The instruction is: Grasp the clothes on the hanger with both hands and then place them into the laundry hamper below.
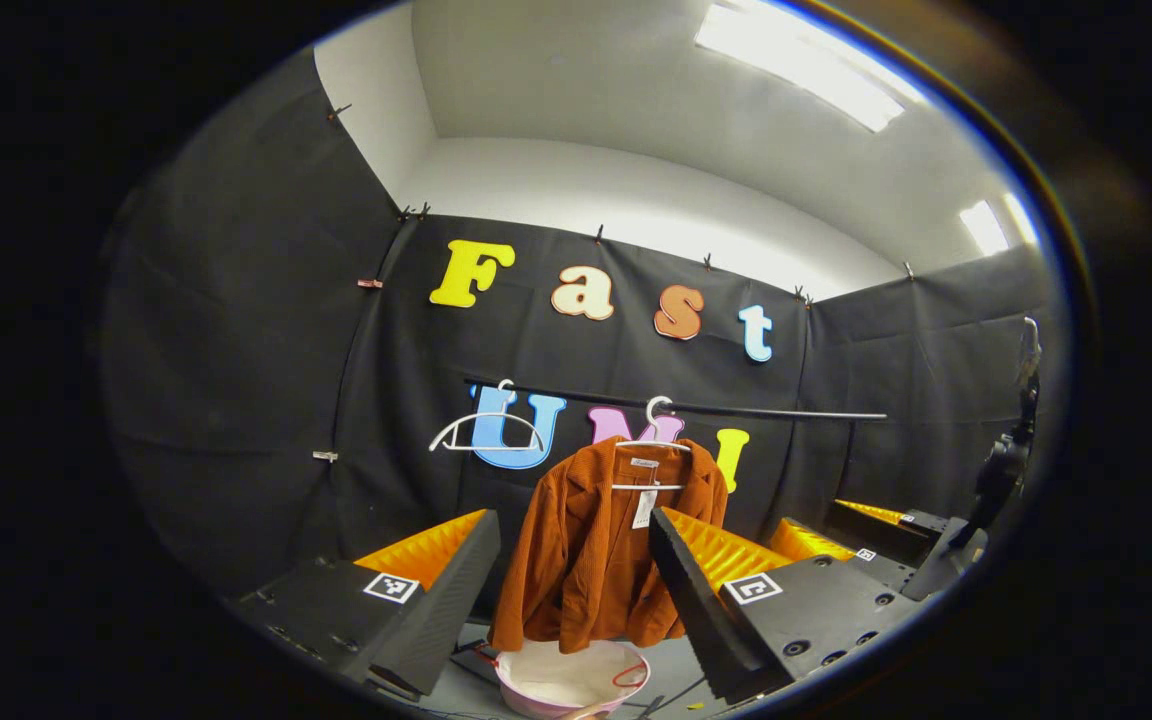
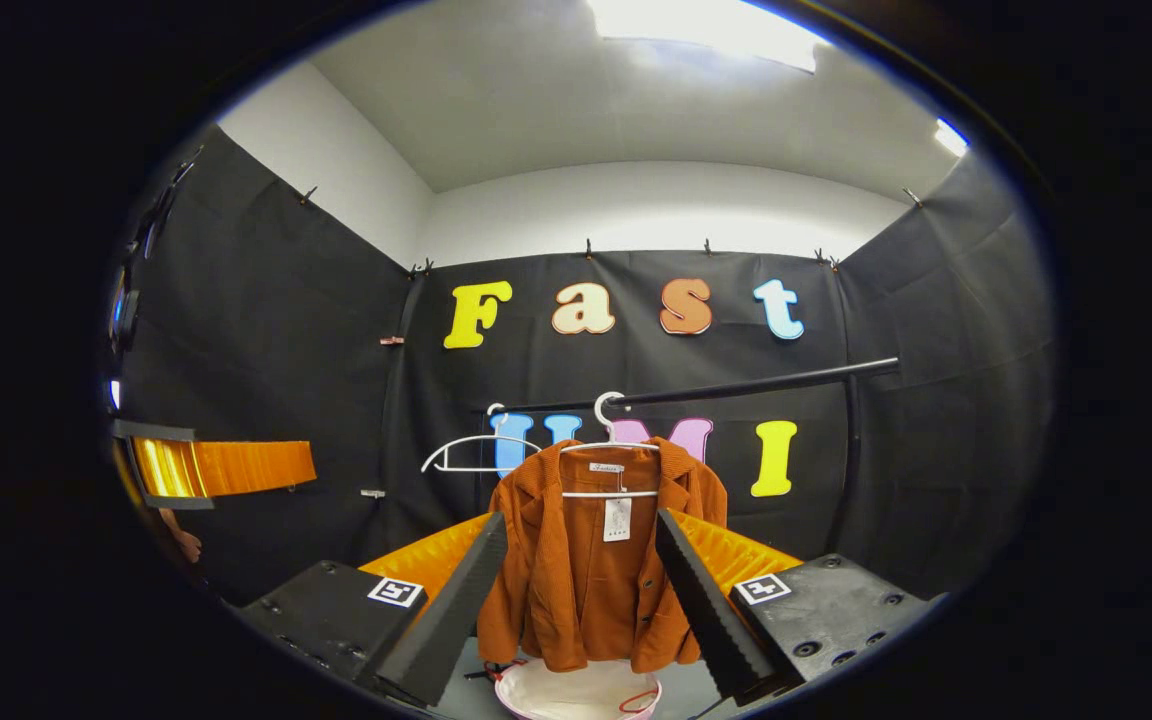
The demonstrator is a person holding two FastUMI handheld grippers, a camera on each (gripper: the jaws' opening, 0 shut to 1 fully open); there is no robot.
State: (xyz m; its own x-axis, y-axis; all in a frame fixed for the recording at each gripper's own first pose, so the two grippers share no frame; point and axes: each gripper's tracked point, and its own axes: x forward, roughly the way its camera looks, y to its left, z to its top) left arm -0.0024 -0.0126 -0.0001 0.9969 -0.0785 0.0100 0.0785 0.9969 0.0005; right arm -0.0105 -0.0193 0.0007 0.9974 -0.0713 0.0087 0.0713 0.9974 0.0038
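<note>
I hold my left gripper [image 1: 576, 590] and right gripper [image 2: 576, 600] level, jaws spread wide and empty, both aimed at the rust-orange jacket [image 2: 598, 560]. It hangs apart from them on a white hanger [image 2: 608, 440] (deliberately above the laundry hamper [image 2: 581, 695]), so it can drop straight in.

Right hand-held gripper [image 2: 581, 600] spread wide, fingers [image 2: 456, 600] apart, nothing between them. Rust-orange jacket [image 2: 596, 570] on white hanger [image 2: 608, 440] on black rail [image 2: 736, 388], tag at collar. Empty white hanger [image 2: 476, 455] just left of it. Pale hamper [image 2: 576, 695] right below jacket hem. Left hand-held gripper [image 2: 221, 468] at far left edge.
</note>
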